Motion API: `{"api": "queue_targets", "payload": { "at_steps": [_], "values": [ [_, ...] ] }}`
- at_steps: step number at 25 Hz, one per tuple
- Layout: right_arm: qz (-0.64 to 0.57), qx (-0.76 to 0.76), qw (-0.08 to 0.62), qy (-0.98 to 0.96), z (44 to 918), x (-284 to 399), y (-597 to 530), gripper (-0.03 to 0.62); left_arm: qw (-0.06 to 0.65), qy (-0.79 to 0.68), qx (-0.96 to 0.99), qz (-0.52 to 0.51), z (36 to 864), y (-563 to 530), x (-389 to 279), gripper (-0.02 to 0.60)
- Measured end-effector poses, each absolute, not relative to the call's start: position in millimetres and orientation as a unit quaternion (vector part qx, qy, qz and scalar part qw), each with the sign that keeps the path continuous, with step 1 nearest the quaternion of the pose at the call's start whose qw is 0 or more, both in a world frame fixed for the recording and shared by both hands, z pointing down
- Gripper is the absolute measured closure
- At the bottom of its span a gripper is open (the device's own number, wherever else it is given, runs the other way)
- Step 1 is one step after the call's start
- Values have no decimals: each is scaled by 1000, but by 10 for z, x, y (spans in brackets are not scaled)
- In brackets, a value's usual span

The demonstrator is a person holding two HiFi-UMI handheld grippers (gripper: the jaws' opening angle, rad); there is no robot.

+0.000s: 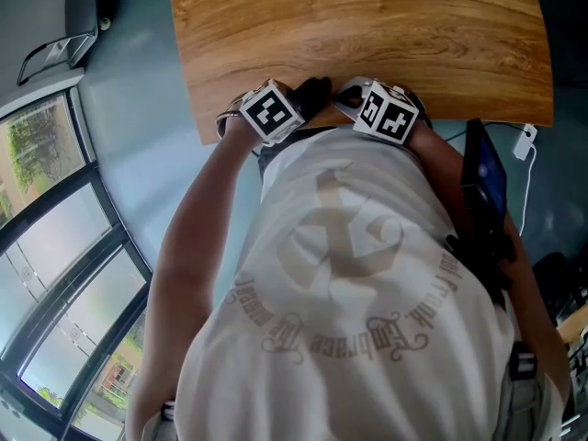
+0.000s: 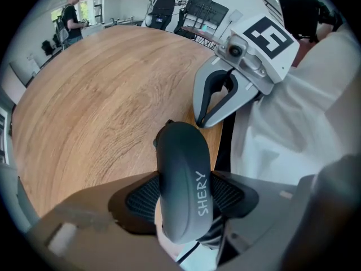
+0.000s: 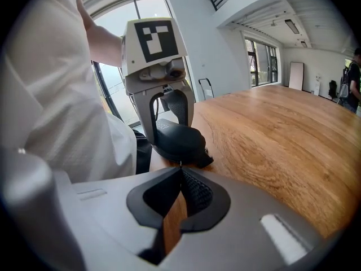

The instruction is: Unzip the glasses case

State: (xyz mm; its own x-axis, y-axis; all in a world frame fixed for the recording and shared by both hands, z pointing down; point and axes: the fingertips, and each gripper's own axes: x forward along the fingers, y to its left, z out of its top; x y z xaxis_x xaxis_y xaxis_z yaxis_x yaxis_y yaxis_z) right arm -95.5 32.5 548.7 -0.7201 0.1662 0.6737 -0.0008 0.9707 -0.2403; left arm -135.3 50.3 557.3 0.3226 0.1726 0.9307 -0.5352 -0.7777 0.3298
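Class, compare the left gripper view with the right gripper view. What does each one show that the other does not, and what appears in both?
Only the left gripper view shows the white lettering on the glasses case, which is clamped in the left hand-held gripper. It also shows the right hand-held gripper from outside, its tips near the case's far end.

Only the right gripper view shows that gripper's jaws closed together, seen from behind, along with the left one's marker cube and the tall windows.

Both show the case, the wooden table and the person's white shirt.

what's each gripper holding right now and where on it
Left gripper: glasses case, clamped across its sides. Right gripper: jaws shut by the case's end; whether they hold anything cannot be told.
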Motion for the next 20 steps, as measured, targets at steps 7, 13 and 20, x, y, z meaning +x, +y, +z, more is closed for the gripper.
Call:
{"api": "queue_targets", "payload": {
  "at_steps": [7, 13, 20],
  "values": [
    [118, -27, 371, -921, 5494, -934, 234, 586, 289, -90, 746, 594, 5601, 530, -1402, 285],
    [127, -14, 367, -921, 5474, -941, 168, 586, 270, -60, 747, 605, 5582, 540, -1412, 285],
    [134, 4, 361, -923, 5482, -1025, 93, 585, 240, -35, 738, 630, 5658, 502, -1608, 284]
  ]
}}
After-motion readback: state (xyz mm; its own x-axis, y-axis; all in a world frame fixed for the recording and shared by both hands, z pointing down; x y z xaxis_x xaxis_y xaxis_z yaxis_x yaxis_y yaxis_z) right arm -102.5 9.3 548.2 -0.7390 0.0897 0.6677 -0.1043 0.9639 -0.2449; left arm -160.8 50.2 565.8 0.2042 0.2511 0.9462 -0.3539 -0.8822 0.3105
